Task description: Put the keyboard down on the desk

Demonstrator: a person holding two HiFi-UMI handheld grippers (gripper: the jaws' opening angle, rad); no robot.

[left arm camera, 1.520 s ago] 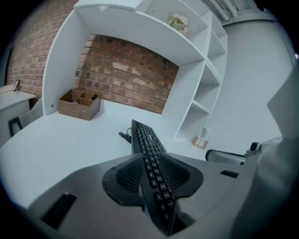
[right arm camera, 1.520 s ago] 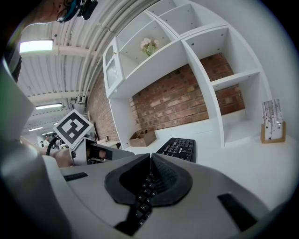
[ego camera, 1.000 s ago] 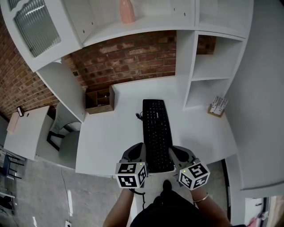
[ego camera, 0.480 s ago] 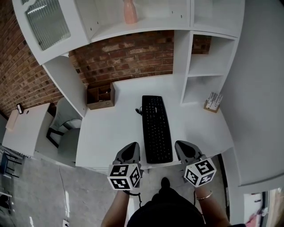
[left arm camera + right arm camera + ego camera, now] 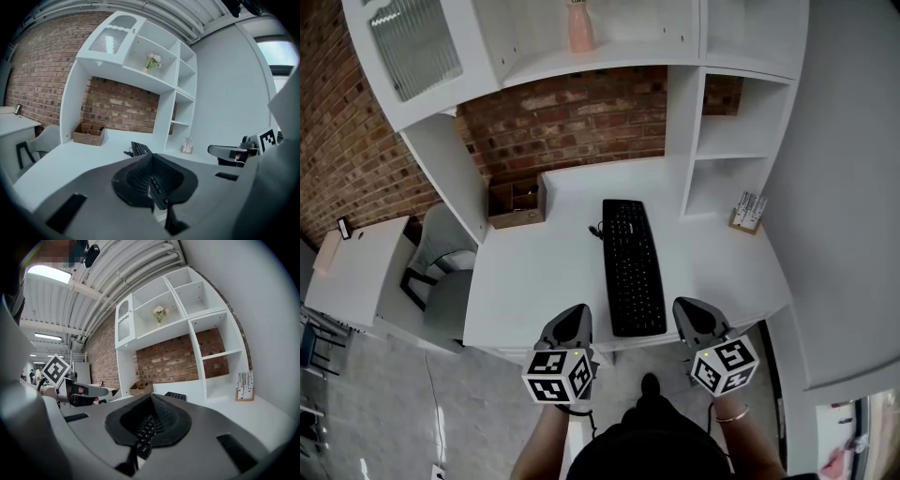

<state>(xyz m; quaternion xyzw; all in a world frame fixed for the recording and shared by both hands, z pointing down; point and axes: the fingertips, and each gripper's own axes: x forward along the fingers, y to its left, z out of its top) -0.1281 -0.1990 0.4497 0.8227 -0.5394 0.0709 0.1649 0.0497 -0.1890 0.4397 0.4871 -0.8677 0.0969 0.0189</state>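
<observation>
Keyboard (image 5: 634, 267) lies flat on the white desk (image 5: 542, 274).

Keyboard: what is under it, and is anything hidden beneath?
The keyboard lies flat on the white desk, its cable showing at the far left corner. Nothing sticks out from beneath; the desk surface directly under it is covered.

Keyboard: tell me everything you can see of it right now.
The keyboard is black, full-length, plastic by its look, with rows of dark keys. It lies flat on the white desk, long axis running away from the person, near end by the front edge. A dark cable leaves its far left corner. Only the desk touches it; the left gripper and right gripper flank its near end, clear of it.
</observation>
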